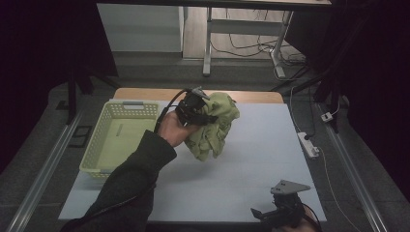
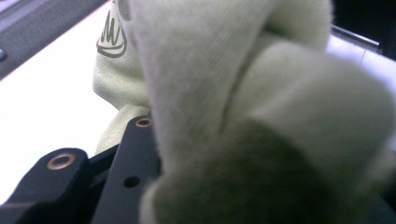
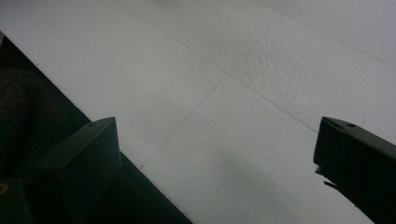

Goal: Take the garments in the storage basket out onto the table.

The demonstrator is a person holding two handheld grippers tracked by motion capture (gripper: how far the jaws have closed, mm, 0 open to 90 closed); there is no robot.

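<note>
A crumpled pale green garment (image 1: 216, 126) hangs above the white table mat (image 1: 251, 164), held up by my left gripper (image 1: 200, 112), which is shut on a bunch of its cloth. In the left gripper view the green cloth (image 2: 243, 93) bulges over the black jaws, and a printed mark shows at its top left. My right gripper (image 1: 270, 212) rests at the table's front edge on the right, open, with nothing but bare mat between its jaws (image 3: 215, 154).
A pale green plastic basket (image 1: 99, 145) stands on the table's left side, beside the raised garment. A white power strip (image 1: 308, 144) lies on the floor off the right edge. A desk frame and cables stand beyond the far edge.
</note>
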